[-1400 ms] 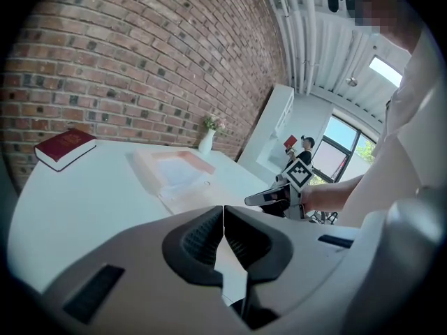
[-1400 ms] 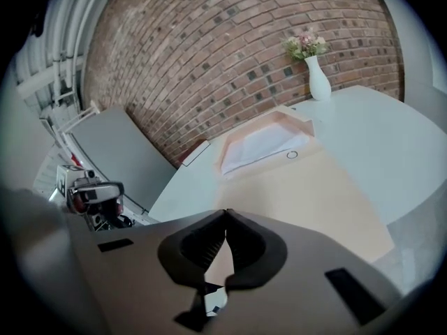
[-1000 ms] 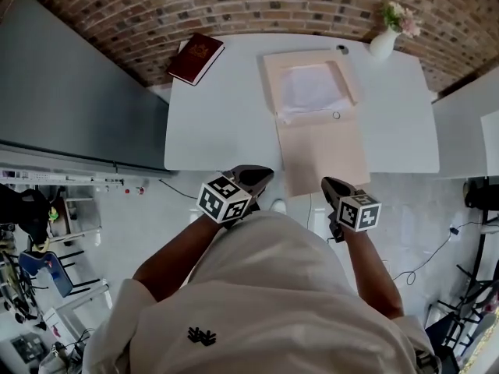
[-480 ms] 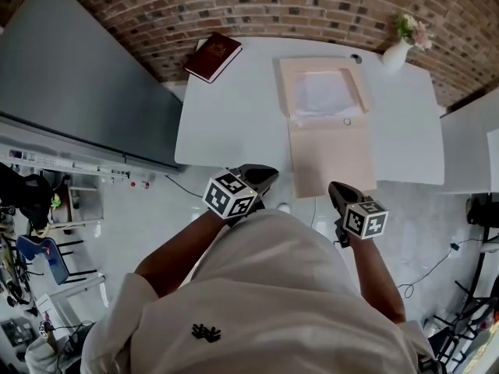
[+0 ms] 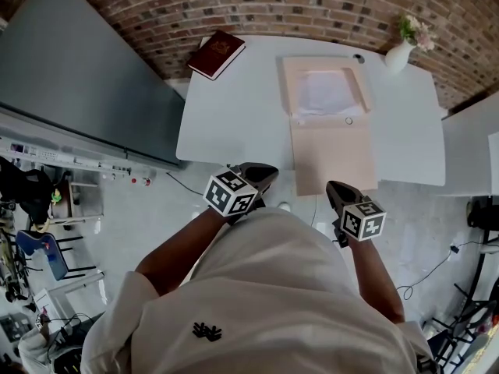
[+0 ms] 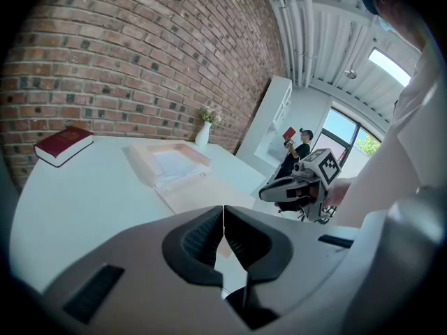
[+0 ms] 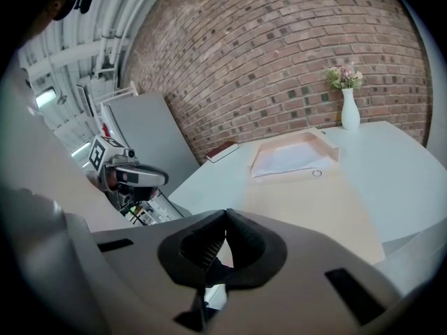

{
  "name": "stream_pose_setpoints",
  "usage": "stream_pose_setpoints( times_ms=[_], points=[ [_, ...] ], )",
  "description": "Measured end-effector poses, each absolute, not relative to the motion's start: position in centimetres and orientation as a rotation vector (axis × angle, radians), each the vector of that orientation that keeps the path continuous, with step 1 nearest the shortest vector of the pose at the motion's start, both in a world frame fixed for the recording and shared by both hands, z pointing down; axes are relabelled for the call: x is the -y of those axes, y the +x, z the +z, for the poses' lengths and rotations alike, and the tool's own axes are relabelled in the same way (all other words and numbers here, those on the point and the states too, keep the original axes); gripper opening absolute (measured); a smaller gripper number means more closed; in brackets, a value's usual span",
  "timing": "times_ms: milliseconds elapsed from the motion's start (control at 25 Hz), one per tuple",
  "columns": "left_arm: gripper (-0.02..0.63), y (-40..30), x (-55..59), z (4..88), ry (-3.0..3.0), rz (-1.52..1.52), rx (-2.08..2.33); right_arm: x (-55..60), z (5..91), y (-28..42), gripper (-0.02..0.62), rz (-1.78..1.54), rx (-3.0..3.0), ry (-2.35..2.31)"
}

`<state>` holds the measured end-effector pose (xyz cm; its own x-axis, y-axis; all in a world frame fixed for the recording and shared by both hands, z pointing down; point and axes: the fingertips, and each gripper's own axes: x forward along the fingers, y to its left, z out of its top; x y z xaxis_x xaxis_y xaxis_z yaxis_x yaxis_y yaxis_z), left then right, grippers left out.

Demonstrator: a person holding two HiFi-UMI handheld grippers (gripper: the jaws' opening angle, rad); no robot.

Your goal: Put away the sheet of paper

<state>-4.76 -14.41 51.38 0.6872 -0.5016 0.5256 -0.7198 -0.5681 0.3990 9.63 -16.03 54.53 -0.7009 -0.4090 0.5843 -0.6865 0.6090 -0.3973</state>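
A white sheet of paper (image 5: 322, 93) lies in the tray half of an open beige folder box (image 5: 331, 150) on the white table (image 5: 234, 123). The folder's flat flap reaches over the table's near edge. In the left gripper view the paper (image 6: 167, 162) sits beyond the closed jaws, as does the paper (image 7: 290, 158) in the right gripper view. My left gripper (image 5: 265, 174) is shut and empty, held near my body just short of the table edge. My right gripper (image 5: 334, 187) is also shut and empty, just below the flap's near end.
A dark red book (image 5: 217, 54) lies at the table's far left corner. A white vase with flowers (image 5: 400, 53) stands at the far right by the brick wall. A grey panel (image 5: 78, 92) runs along the left. Cables lie on the floor at the right.
The head view has shifted, so the table and folder sit slightly further right in the picture. Both grippers stay shut close to my body, hardly moved.
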Motion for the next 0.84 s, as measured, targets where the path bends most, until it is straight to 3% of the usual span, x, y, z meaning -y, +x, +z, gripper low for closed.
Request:
stream_pose_setpoints(
  times_ms=[840],
  points=[
    [0.025,-5.7,15.2,52.6,2.273,0.48,0.97,17.0,57.0,8.9,0.028,0.859,2.38,0.836]
  ],
)
